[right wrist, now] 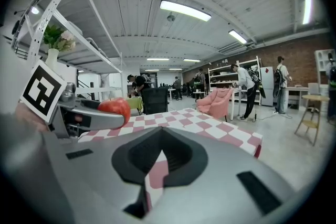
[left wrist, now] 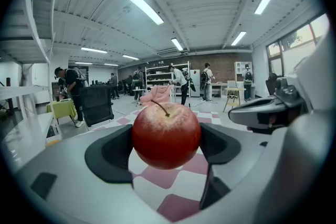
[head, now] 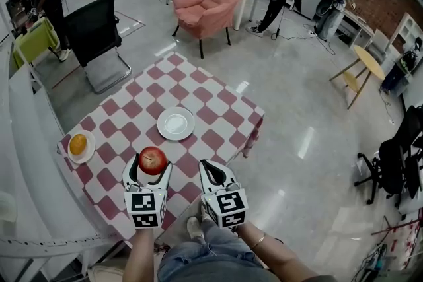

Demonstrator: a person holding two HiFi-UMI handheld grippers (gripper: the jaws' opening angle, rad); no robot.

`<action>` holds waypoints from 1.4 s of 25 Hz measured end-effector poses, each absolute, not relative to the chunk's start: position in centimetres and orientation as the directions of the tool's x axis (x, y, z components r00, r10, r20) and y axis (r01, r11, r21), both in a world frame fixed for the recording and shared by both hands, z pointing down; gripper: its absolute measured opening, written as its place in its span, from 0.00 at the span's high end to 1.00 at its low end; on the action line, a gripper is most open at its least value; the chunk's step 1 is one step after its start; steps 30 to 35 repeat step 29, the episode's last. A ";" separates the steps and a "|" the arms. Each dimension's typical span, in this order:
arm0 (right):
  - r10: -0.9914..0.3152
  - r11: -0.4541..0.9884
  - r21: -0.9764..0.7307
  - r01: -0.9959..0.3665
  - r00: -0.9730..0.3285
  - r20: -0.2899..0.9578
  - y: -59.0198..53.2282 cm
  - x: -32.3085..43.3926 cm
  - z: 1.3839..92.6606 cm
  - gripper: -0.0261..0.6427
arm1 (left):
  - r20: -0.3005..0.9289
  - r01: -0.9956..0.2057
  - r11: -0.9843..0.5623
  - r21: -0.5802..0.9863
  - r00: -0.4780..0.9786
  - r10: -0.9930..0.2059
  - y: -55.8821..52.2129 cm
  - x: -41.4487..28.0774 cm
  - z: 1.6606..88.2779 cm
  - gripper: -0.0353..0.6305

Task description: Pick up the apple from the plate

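Note:
A red apple (head: 153, 160) with a short stem is held above the near part of the checked table, clear of the cloth. My left gripper (head: 151, 166) is shut on it, one dark pad on each side. In the left gripper view the apple (left wrist: 166, 135) fills the gap of that gripper (left wrist: 166, 152). The white plate (head: 176, 123) lies empty further out on the table. My right gripper (head: 213, 171) hovers beside the left one at the table's near edge, shut with nothing in it; in its own view the right gripper (right wrist: 159, 161) has its jaws together.
A red and white checked cloth (head: 213, 139) covers the table. A small plate with an orange (head: 80, 144) sits at the table's left side. A black office chair (head: 96, 36) and a pink armchair (head: 206, 3) stand beyond. A white shelf frame (head: 26, 162) runs along the left.

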State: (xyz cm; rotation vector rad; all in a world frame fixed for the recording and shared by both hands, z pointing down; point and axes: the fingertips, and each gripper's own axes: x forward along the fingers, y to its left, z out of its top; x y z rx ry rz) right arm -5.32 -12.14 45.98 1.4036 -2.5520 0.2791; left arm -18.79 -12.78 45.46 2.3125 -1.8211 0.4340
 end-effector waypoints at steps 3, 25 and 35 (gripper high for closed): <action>-0.805 0.533 -0.060 -0.844 -0.528 0.272 -11.9 -5.4 45.8 0.95 | 0.325 -0.970 -0.240 -0.044 0.213 -0.921 -12.5 -18.9 45.5 0.37; -0.815 0.527 -0.057 -0.848 -0.523 0.250 -12.2 -5.2 45.5 0.95 | 0.313 -0.966 -0.255 -0.032 0.233 -0.921 -12.7 -18.1 45.4 0.37; -0.814 0.527 -0.057 -0.848 -0.523 0.253 -12.5 -5.4 45.7 0.95 | 0.317 -0.966 -0.258 -0.028 0.236 -0.919 -12.8 -18.2 45.5 0.37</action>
